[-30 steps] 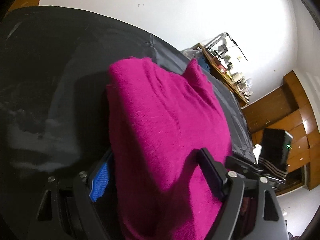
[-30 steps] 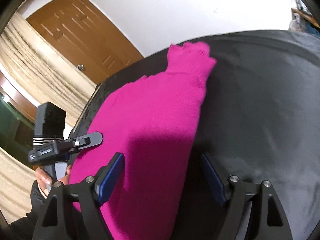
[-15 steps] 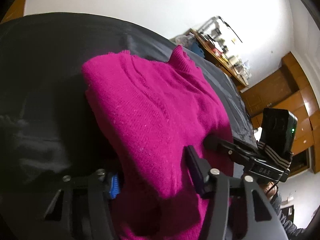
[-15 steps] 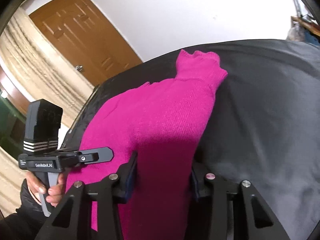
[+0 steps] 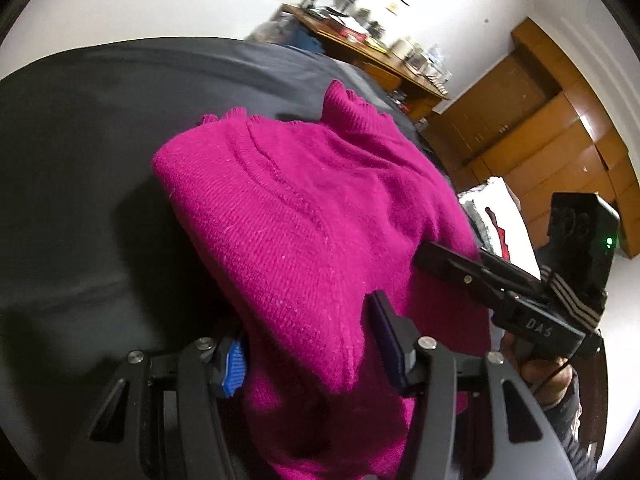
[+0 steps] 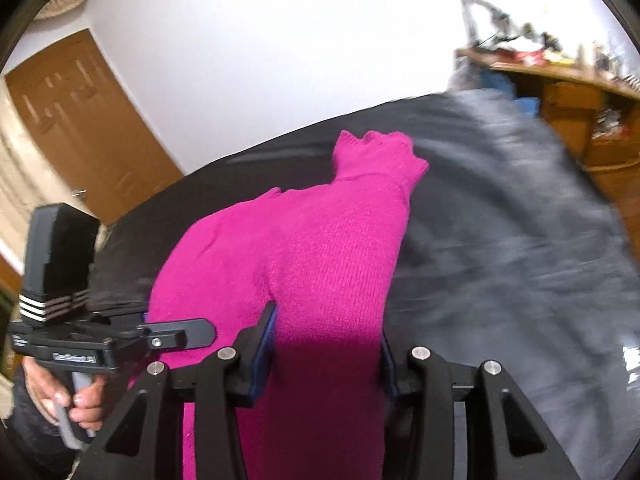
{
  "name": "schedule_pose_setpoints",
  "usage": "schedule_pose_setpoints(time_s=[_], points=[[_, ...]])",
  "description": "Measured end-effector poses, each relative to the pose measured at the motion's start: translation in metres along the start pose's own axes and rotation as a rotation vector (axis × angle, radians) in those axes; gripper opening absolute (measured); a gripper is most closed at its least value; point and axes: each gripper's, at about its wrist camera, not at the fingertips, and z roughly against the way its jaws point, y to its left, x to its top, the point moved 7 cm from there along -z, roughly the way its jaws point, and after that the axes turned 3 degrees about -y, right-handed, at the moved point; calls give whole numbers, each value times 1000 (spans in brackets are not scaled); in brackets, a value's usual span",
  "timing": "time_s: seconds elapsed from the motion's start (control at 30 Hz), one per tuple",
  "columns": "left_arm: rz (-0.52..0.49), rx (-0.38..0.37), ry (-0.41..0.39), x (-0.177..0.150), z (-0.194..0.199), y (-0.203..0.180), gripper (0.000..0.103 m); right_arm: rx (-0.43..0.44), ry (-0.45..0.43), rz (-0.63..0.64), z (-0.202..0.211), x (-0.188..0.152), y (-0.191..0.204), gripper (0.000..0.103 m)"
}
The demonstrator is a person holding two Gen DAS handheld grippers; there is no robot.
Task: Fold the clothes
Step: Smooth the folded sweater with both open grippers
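Observation:
A magenta knit sweater (image 5: 304,208) lies on a dark cloth-covered surface (image 5: 80,168), with its collar end (image 6: 376,152) at the far side. My left gripper (image 5: 310,356) is shut on a bunched fold of the sweater's near edge, and the fabric drapes over its jaws. My right gripper (image 6: 326,350) is shut on the near edge further along, where a band of knit fills the space between its blue pads. Each gripper shows in the other's view, held by a hand: the right gripper (image 5: 500,284) and the left gripper (image 6: 176,334). The sweater's near end is lifted and humped.
A cluttered wooden desk (image 5: 360,52) stands beyond the surface's far edge, with wooden cabinets (image 5: 560,120) to its right. A white item with red marks (image 5: 492,216) lies by the right edge. In the right wrist view a wooden door (image 6: 80,120) is at the left.
Both grippers went from open around the sweater's near edge to shut on it. They then swept sideways with it, so the knit now bunches up and the desk has swung into view.

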Motion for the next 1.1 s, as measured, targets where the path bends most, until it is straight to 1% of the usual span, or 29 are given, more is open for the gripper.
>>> schedule_pose_setpoints(time_s=[0.07,0.1,0.17,0.23,0.3,0.33,0.37,0.4,0.43,0.5,0.57,0.63,0.7,0.8,0.9,0.97,1.03,1.1], points=[[6,-5,4,7,-19,-14,62,-43,-13,-23,5,0,-33,50],[7,3,5,10,-28,-21,65,-55,-13,-40,8,-1,-43,55],[-23,53,-8,14,-38,-32,67,-80,-17,-64,14,-1,-58,62],[-54,109,-12,14,-35,-34,70,-138,-50,-24,32,0,-55,62],[-105,227,-52,12,-22,-35,79,-188,-93,30,54,-2,-49,62],[-140,282,-89,11,-11,-38,79,-194,-117,61,65,-5,-45,62],[-178,325,-129,10,1,-42,79,-171,-141,97,78,-11,-38,63],[-208,345,-163,9,10,-48,79,-148,-159,128,89,-17,-33,65],[-236,357,-195,8,18,-54,79,-124,-158,149,92,-23,-30,65],[-288,340,-245,1,37,-68,80,-84,-138,191,93,-38,-14,65],[-329,335,-268,-7,44,-83,81,-86,-104,227,87,-51,-5,65],[-399,337,-265,-18,41,-98,83,-119,-73,242,76,-57,-6,65],[-437,323,-210,-32,31,-101,83,-135,-30,232,63,-65,-9,65],[-404,343,-126,-38,1,-94,83,-135,17,208,49,-73,-14,65],[-405,397,-111,-41,-11,-81,83,-136,42,189,43,-78,-18,66],[-403,406,-108,-40,-16,-75,83,-146,46,201,41,-79,-17,67],[-387,411,-96,-44,-12,-68,84,-152,50,214,36,-79,-16,73],[-365,409,-92,-49,-8,-67,84,-158,50,216,39,-80,-13,74]])
